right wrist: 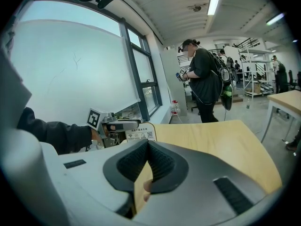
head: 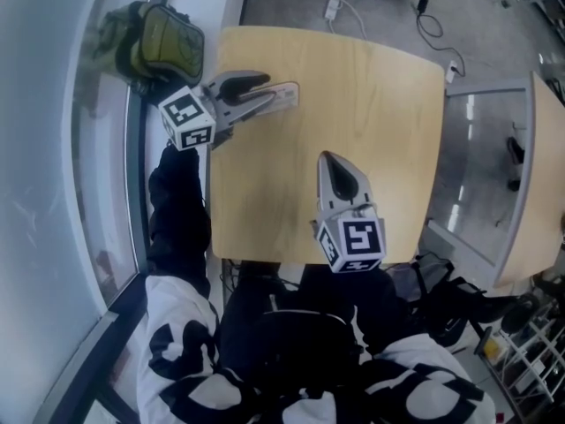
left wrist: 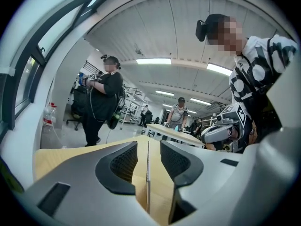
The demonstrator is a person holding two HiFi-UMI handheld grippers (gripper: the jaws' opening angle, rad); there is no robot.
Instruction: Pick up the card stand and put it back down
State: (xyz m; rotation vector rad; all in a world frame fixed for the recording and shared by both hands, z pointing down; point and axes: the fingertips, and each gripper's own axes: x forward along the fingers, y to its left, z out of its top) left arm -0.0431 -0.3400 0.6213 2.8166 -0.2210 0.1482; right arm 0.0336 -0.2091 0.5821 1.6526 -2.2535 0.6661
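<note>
a: spotting card stand (right wrist: 141, 134) near left edge of table (head: 371, 113), sitting edge-on between half-parted jaws of left gripper (head: 265, 94), running along them, touching neither.
b: noting right gripper (head: 328, 159) well apart, jaws meeting, gripping nothing.

The table (head: 353, 104) was pale wood, smooth and a little shiny. Near its far left edge, the card stand (right wrist: 141, 134) looked like thin, hard plastic with white printed paper on it. The left gripper (left wrist: 148, 145) and right gripper (right wrist: 148, 142) were matt grey plastic with rough, bumpy black pads (left wrist: 127, 161). The sleeve (head: 177, 210) was dark cloth.
</note>
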